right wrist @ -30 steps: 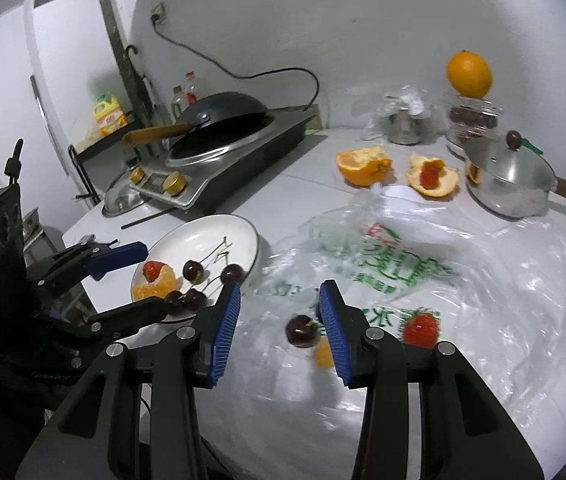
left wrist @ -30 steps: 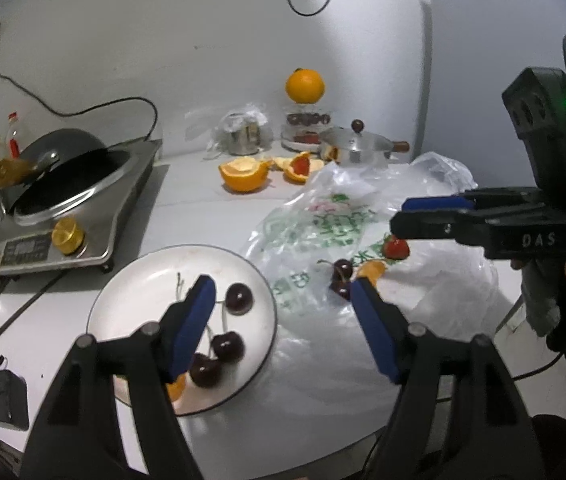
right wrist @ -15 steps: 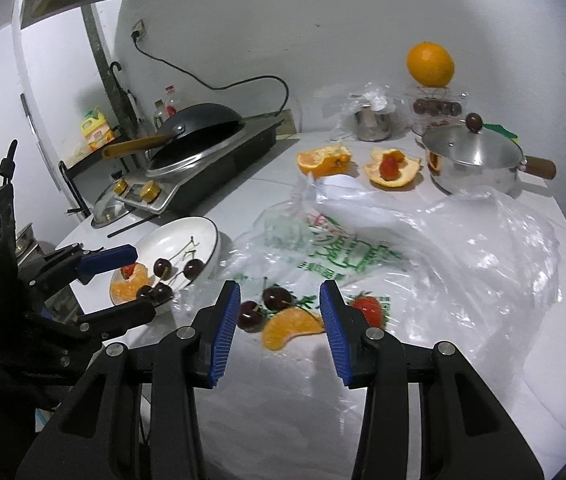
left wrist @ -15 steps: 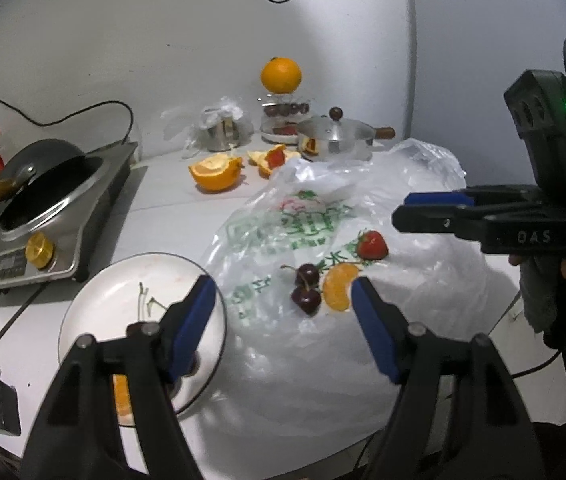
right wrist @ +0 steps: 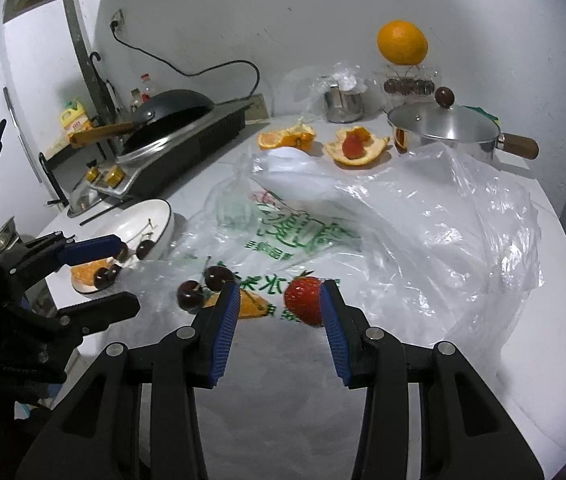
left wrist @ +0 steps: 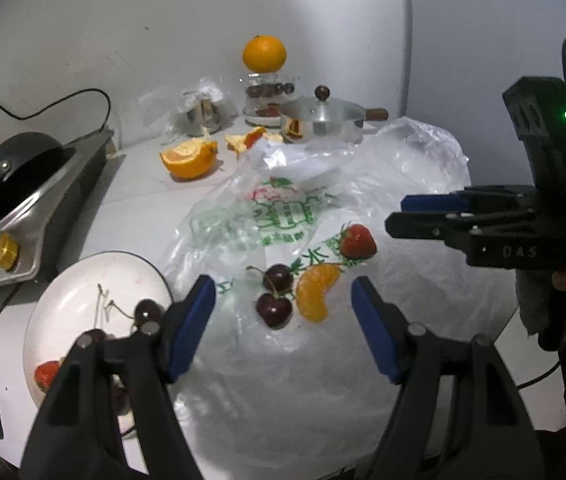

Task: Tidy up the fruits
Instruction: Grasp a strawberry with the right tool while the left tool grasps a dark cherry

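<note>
Strawberry (right wrist: 303,299) at your right claw's (right wrist: 279,322) twelve o'clock — soft, bruisable; pinch its flanks lightly. Both claws gape empty, the left claw (left wrist: 283,320) wider.

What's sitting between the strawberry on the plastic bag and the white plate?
In the left wrist view, two dark cherries and an orange segment lie on the plastic bag between the strawberry and the white plate.
</note>
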A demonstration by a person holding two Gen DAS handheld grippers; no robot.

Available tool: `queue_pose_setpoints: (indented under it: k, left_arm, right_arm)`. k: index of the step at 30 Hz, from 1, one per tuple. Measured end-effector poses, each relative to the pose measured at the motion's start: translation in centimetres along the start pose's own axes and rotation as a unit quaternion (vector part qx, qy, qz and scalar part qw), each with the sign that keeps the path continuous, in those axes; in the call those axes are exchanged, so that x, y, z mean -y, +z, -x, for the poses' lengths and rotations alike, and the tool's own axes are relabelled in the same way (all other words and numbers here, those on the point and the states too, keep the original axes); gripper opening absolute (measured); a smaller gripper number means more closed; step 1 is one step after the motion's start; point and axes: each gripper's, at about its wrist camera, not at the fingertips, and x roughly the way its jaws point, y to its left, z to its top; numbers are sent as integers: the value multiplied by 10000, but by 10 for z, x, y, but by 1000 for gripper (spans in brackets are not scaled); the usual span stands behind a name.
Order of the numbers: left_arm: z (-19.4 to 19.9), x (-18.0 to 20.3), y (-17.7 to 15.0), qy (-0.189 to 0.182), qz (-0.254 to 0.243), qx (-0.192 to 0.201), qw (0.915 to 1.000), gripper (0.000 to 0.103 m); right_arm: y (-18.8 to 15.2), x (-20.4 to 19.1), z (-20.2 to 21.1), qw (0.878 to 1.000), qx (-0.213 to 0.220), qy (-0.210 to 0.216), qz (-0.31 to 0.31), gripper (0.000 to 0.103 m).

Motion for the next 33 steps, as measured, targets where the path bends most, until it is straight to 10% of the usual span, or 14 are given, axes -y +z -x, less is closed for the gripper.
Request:
queue_pose_setpoints:
  k: [33]
  left_arm:
    - [-56, -14, -17, -205, 127, -636, 9977, 55]
  right_arm:
    - [2, 12, -27, 9997, -248, 41, -35, 44]
